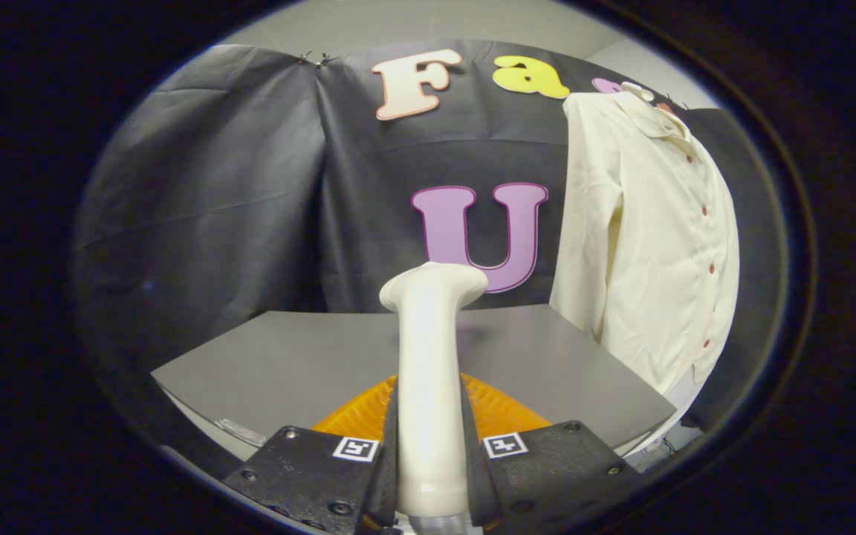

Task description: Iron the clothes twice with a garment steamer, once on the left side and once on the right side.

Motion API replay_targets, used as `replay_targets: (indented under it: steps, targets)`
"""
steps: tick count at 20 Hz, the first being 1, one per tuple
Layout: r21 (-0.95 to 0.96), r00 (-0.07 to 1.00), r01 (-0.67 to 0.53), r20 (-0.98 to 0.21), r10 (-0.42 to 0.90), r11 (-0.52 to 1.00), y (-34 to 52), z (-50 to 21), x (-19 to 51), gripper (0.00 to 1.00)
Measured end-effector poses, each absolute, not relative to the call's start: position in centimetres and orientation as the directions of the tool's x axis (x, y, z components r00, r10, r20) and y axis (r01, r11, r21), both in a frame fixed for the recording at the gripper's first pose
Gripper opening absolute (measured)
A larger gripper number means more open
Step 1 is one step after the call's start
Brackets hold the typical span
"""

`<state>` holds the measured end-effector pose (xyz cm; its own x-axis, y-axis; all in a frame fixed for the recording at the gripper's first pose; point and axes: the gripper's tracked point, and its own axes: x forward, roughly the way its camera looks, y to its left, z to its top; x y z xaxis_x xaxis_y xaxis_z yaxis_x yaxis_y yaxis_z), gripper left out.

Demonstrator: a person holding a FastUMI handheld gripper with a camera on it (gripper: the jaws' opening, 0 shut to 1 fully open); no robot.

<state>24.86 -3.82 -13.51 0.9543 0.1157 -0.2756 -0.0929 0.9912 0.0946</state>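
A cream-white garment steamer (429,371) stands upright between my fingers, its head rising ahead of them. My gripper (430,453) is shut on the steamer's handle, one finger pressing on each side. A cream button-up shirt (651,238) with small red buttons hangs beyond the fingers, to the right of the steamer, in front of the black cloth wall. The steamer's head is well apart from the shirt, left of its sleeve.
A grey table (302,364) lies below and ahead of the steamer. An orange ribbed object (365,412) sits on it just behind the fingers, partly hidden by the steamer. The shirt's hem hangs past the table's right corner.
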Motion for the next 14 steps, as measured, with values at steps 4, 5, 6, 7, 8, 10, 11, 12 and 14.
replay_targets:
  steps: [4, 5, 6, 7, 8, 10, 11, 12, 14]
  targets:
    - [0.096, 0.969, -0.131, -0.196, 0.148, 0.987, -6.1, -10.3, 22.6, 0.37]
    - [0.099, 0.972, -0.137, -0.180, 0.154, 0.986, -6.8, -9.7, 22.1, 0.37]
    - [0.103, 0.973, -0.147, -0.163, 0.163, 0.984, -7.4, -9.1, 21.7, 0.37]
    - [0.107, 0.975, -0.157, -0.142, 0.171, 0.982, -8.3, -8.3, 21.4, 0.37]
    - [0.110, 0.976, -0.162, -0.125, 0.176, 0.981, -9.1, -7.7, 21.1, 0.37]
    - [0.118, 0.980, -0.162, -0.095, 0.173, 0.980, -11.4, -6.7, 20.9, 0.37]
    - [0.127, 0.982, -0.159, -0.079, 0.170, 0.979, -12.6, -6.3, 20.9, 0.37]
    - [0.137, 0.984, -0.156, -0.065, 0.166, 0.978, -13.7, -5.8, 21.1, 0.37]
    - [0.153, 0.988, -0.147, -0.031, 0.154, 0.977, -16.1, -4.8, 21.2, 0.37]
